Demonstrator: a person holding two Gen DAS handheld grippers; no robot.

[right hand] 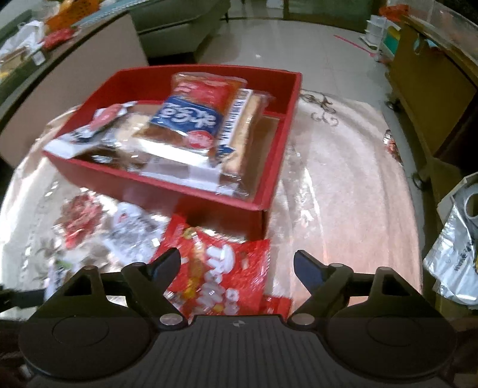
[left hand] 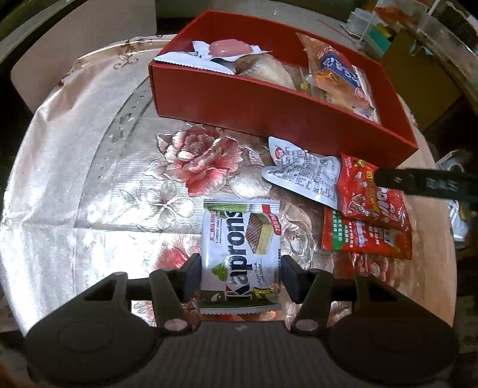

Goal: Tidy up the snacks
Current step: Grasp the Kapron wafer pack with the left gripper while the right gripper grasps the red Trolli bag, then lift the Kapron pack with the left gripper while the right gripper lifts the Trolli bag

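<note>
A white and green Kaprons wafer packet (left hand: 241, 253) lies on the floral tablecloth, and my left gripper (left hand: 241, 273) is shut on its lower half, pads pressing both sides. Beyond it stands a red box (left hand: 277, 116) holding several wrapped snacks, among them a blue and orange bread pack (left hand: 340, 74). To the right lie a white sachet (left hand: 304, 173) and two red packets (left hand: 370, 194). In the right wrist view my right gripper (right hand: 237, 265) hangs open over a red snack packet (right hand: 221, 268) lying just in front of the red box (right hand: 269, 185); its fingers are apart from the packet.
The round table's tablecloth (left hand: 74, 179) reaches left; its edge (right hand: 412, 209) curves at the right. A silver bag (right hand: 454, 256) sits off the table's right side. A wooden cabinet (right hand: 424, 98) and a sofa (right hand: 179, 27) stand beyond. The other gripper's black finger (left hand: 424, 182) juts in from the right.
</note>
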